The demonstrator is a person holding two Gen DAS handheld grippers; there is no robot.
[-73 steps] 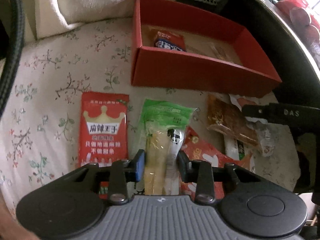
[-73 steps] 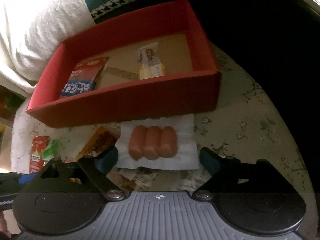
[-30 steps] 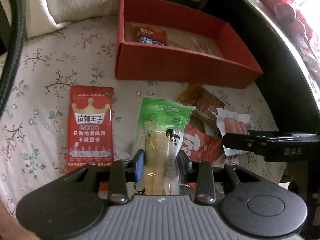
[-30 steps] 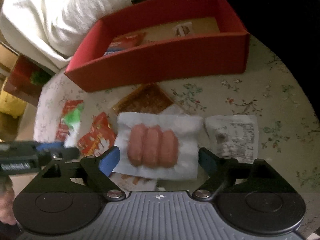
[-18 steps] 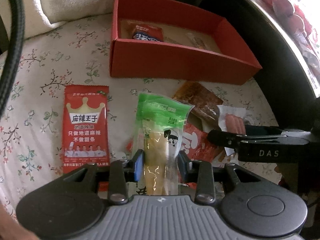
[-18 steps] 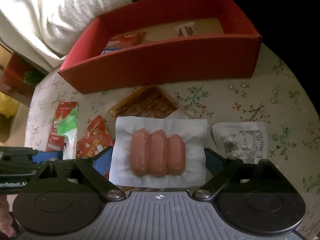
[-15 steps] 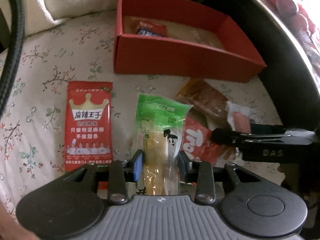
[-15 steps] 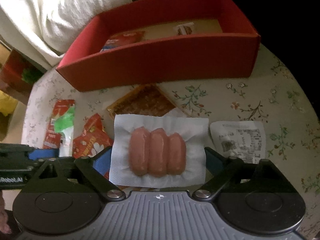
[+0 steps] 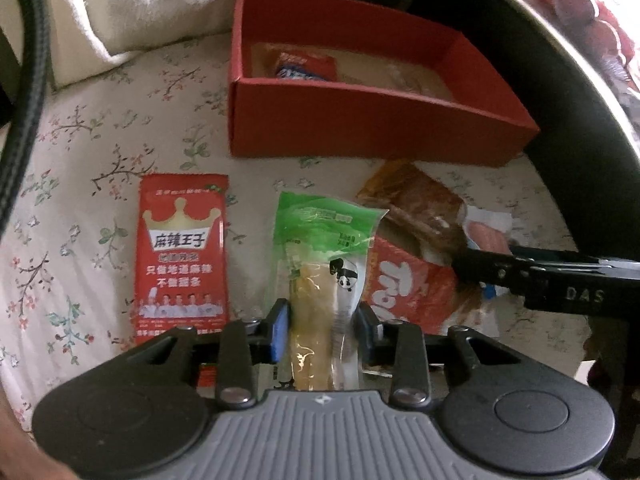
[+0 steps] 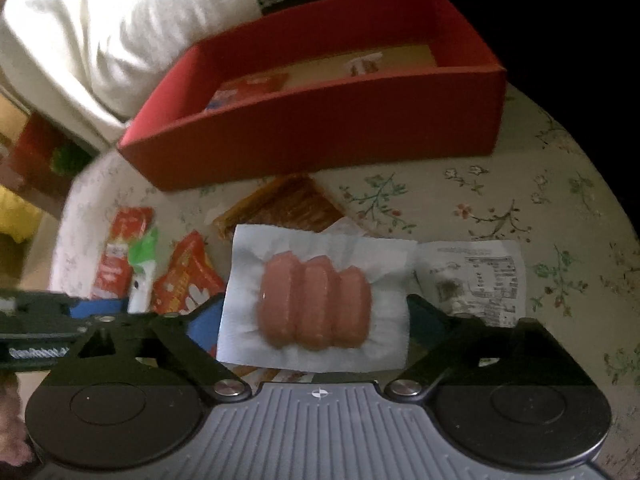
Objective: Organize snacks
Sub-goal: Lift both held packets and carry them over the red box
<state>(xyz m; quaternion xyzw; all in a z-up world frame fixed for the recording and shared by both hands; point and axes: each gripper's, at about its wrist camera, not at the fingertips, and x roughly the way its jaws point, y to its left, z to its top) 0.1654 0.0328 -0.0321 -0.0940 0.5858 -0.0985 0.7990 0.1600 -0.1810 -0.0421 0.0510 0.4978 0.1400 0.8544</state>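
Motion blur is smearing the print on the packets inside the red box (image 10: pixel 320 120) in the right wrist view. The sausage pack (image 9: pixel 486 232) is showing only partly behind the right gripper (image 9: pixel 520 268). The red crown packet (image 9: pixel 182 252) is running under the left gripper (image 9: pixel 322 320) body, its lower edge hidden.

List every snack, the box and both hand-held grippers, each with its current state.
left hand-held gripper: shut on the green-topped packet.
right hand-held gripper: jaws closing around the sausage pack.
red box: open-topped, two packets inside.
red crown packet: flat on the cloth, untouched.
brown packet: flat, partly under the sausage pack.
orange-red packet: lying partly covered.
white printed packet: flat, apart.
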